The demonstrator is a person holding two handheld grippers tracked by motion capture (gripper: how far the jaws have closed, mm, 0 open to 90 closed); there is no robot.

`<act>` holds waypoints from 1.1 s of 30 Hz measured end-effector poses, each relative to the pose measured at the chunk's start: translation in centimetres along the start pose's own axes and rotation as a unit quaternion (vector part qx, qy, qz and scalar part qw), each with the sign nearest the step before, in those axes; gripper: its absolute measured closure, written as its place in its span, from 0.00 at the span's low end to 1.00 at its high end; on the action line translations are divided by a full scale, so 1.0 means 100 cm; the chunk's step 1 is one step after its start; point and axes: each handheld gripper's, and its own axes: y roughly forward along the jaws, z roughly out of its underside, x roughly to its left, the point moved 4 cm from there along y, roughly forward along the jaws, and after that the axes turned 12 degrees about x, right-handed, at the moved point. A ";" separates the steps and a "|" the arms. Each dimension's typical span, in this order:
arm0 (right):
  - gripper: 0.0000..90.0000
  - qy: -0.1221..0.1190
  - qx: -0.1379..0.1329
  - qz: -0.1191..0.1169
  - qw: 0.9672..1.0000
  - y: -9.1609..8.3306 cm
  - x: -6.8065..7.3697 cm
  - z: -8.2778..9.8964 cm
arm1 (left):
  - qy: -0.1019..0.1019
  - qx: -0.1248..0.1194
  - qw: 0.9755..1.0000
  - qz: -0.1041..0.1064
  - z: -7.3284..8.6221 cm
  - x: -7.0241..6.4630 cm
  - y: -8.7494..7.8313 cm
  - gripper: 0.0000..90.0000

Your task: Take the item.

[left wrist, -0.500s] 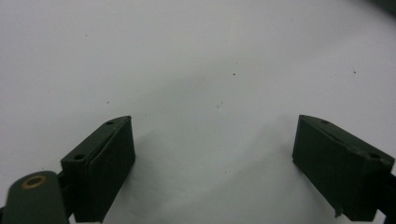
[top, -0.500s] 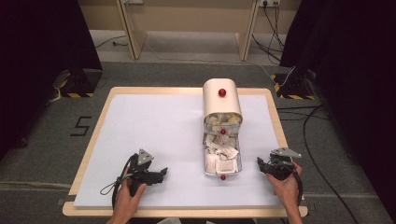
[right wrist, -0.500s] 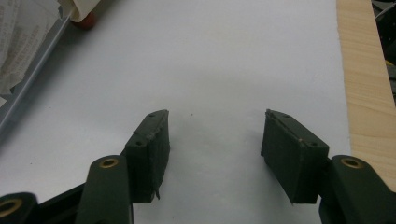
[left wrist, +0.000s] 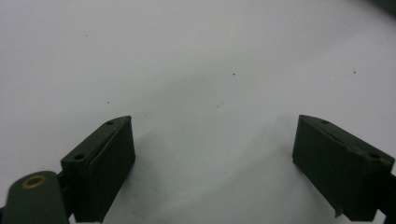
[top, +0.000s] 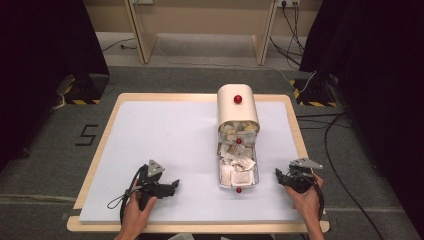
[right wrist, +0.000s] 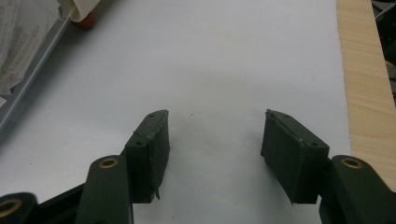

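**Both grippers empty beside the open box**

The left gripper [top: 172, 186] rested low on the white mat [top: 165, 135], jaws wide apart with nothing between them. The right gripper [top: 278, 173] sat just right of the pulled-out drawer [top: 238, 170], jaws parted and empty. The drawer, packed with paper packets [top: 239, 162], extended from the cream box [top: 237, 104] mid-table.

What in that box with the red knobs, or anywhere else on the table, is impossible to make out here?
- Packets in the pulled-out drawer: high view, print too small to read.
- Inside of the cream box: high view, its rounded top hides the back.
- The drawer's rim: right gripper view, cut off by the left edge.
- Left gripper and right gripper: jaws open, their bodies cut off by the bottom edge.
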 end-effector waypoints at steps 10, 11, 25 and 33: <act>0.39 0.007 0.007 -0.004 1.000 0.000 0.001 -0.002 | 0.000 0.000 1.000 0.000 0.000 0.000 0.000 0.13; 0.39 0.007 0.007 -0.004 1.000 0.000 0.001 -0.002 | 0.000 0.000 1.000 0.000 0.000 0.000 0.000 0.13; 0.37 -0.003 -0.004 -0.010 1.000 -0.004 0.009 -0.007 | 0.000 0.000 1.000 0.000 0.000 0.000 0.000 0.13; 0.36 -0.009 -0.016 -0.015 1.000 -0.009 0.013 -0.010 | 0.000 0.000 1.000 0.000 0.000 0.000 0.000 0.13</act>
